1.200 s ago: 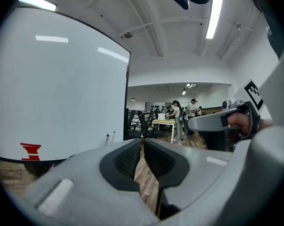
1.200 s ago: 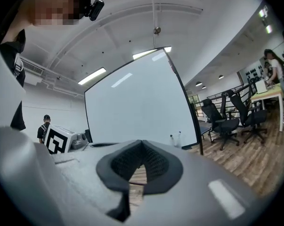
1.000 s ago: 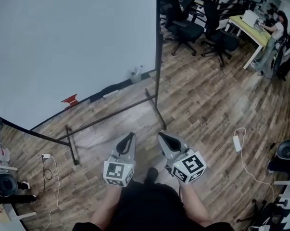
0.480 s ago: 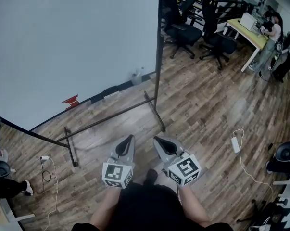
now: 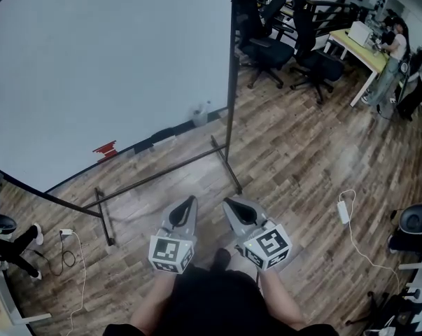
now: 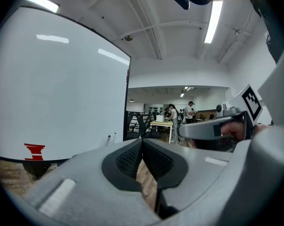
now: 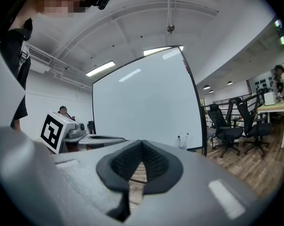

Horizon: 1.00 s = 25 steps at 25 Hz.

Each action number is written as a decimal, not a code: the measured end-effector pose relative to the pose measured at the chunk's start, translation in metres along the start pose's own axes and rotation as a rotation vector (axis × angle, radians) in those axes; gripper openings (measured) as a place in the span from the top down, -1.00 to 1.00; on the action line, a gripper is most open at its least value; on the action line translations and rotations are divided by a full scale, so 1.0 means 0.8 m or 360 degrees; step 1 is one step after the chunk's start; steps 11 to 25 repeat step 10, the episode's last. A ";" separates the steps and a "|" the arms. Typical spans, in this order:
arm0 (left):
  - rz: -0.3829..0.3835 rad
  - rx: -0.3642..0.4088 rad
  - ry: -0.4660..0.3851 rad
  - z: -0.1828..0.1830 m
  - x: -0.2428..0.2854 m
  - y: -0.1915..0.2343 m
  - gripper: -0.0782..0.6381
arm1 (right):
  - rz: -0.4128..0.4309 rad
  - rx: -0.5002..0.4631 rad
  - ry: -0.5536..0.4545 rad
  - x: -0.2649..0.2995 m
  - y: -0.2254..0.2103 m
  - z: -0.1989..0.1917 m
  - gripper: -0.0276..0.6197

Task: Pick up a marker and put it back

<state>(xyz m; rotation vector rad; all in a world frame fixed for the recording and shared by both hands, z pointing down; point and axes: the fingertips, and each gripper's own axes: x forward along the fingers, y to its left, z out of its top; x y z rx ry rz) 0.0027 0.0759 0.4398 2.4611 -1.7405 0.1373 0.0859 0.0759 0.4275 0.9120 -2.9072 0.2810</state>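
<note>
Two markers (image 5: 200,110) stand upright on the tray at the lower right of a big whiteboard (image 5: 106,68), far ahead of both grippers. They show small in the left gripper view (image 6: 111,136) and in the right gripper view (image 7: 182,139). A red eraser (image 5: 104,149) sits further left on the tray. My left gripper (image 5: 192,199) (image 6: 142,140) is held low in front of me, shut with nothing in it. Beside it my right gripper (image 5: 227,201) (image 7: 142,142) is also shut and empty. Both point towards the board's stand.
The whiteboard's stand has floor feet (image 5: 228,163) (image 5: 104,222) between me and the board. Office chairs (image 5: 266,44) and a yellow desk (image 5: 364,47) with people stand at the back right. A white charger and cable (image 5: 344,208) lie on the wooden floor at right. Someone's legs (image 5: 8,240) show at the left edge.
My right gripper has shifted slightly left towards the left one and rolled a little. The left gripper has stayed put. The legs at the left edge have moved.
</note>
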 end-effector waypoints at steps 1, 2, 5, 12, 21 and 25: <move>0.0003 0.0001 0.0001 0.000 -0.001 0.001 0.75 | 0.0001 -0.0003 -0.0001 0.000 0.000 0.000 0.91; 0.0007 0.0002 0.0001 0.000 -0.001 0.002 0.75 | 0.0001 -0.0006 0.0000 0.000 0.000 0.001 0.91; 0.0023 0.0000 0.0000 0.000 -0.002 0.005 0.75 | 0.0003 -0.0015 0.0010 0.001 0.000 0.000 0.91; 0.0023 0.0005 0.0000 0.000 -0.001 0.005 0.75 | 0.0003 -0.0025 0.0012 -0.001 0.000 -0.001 0.91; 0.0023 0.0005 0.0000 0.000 -0.001 0.005 0.75 | 0.0003 -0.0025 0.0012 -0.001 0.000 -0.001 0.91; 0.0023 0.0005 0.0000 0.000 -0.001 0.005 0.75 | 0.0003 -0.0025 0.0012 -0.001 0.000 -0.001 0.91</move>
